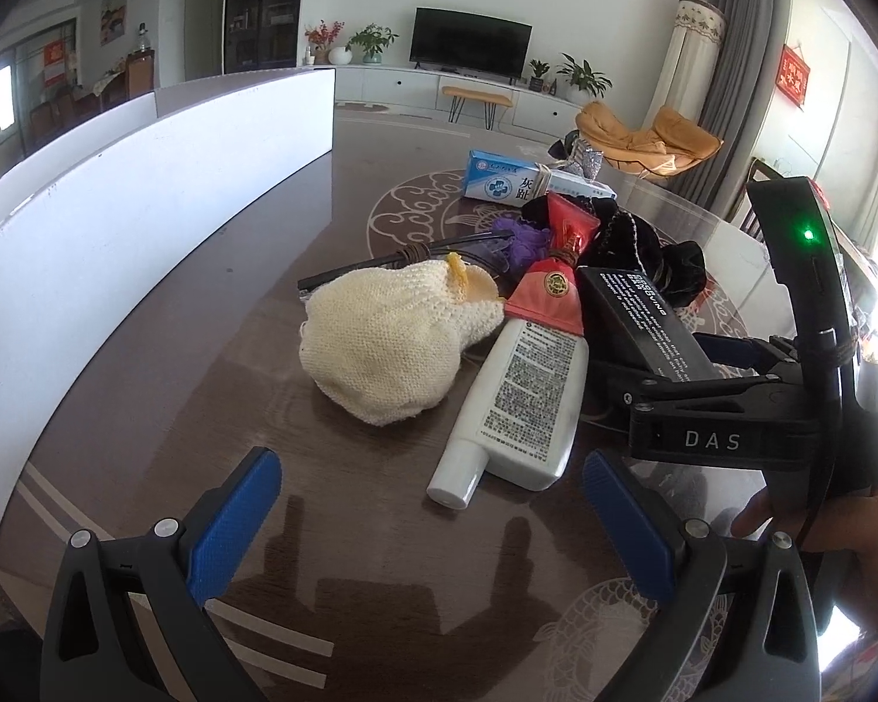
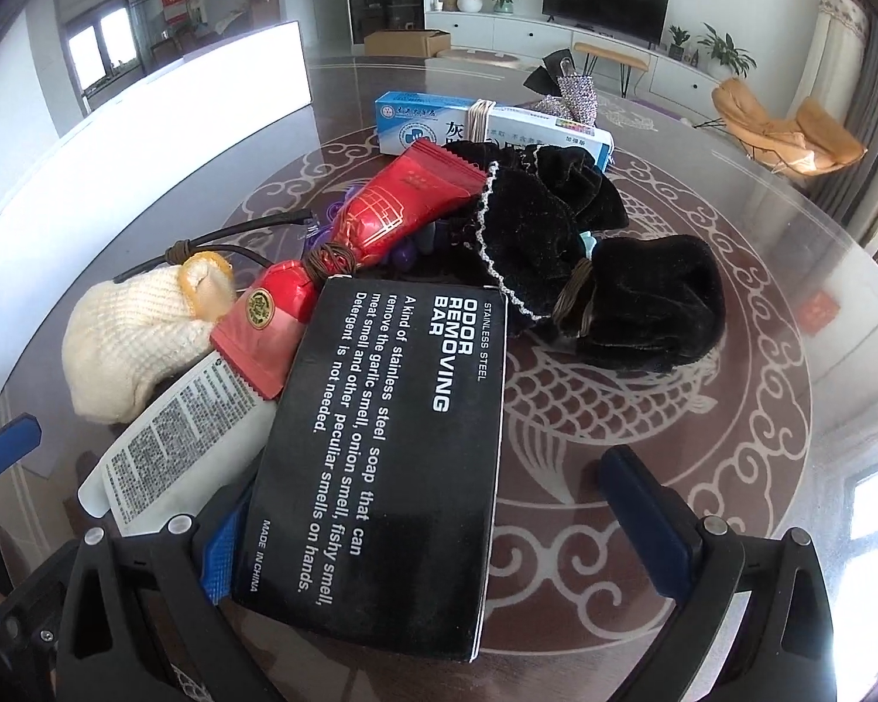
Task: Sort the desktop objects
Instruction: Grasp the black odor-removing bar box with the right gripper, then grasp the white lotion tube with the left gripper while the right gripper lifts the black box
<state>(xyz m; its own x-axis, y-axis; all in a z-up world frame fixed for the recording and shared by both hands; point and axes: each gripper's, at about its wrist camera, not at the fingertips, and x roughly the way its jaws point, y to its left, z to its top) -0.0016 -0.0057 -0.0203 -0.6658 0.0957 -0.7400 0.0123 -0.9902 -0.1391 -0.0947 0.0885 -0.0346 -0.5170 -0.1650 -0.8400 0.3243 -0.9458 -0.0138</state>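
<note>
- Left gripper (image 1: 430, 500): blue-padded fingers (image 1: 234, 518) spread wide, nothing between them, hovering low over the table (image 1: 164, 386) just short of the white tube's cap.
- Right gripper (image 2: 433, 532): fingers spread; the black box (image 2: 380, 468) lies between them, its near-left edge against the left pad (image 2: 225, 550), a clear gap to the right finger. Not pinched. Can't tell if the box rests on the table or on the pad.
- Black box: printed "STAINLESS STEEL ODOR REMOVING BAR"; far corner overlaps the red tube and the white tube.
- White tube (image 1: 521, 403): lies flat, cap toward the left gripper, label up, far end tucked under the red tube's crimped end.
- Red tube (image 2: 380, 222): lies diagonally on the pile, brown elastic wrapped around its middle, top end toward the blue-and-white box.
- Cream knitted pouch (image 1: 380, 339): left of the white tube, touching it, a yellow piece at its opening.
- Black velvet cloth (image 2: 585, 269): bunched right of the red tube, silver trim along one edge, band around one end.
- Blue-and-white box (image 2: 439, 123): behind the pile, an elastic band around its middle.
- Purple item (image 1: 524, 237): mostly hidden under the red tube; can't identify it.
- White board (image 1: 117, 222): stands on edge along the table's left side.
- In the left wrist view, the right gripper body, marked "DAS", shows at the right, green LED lit.
</note>
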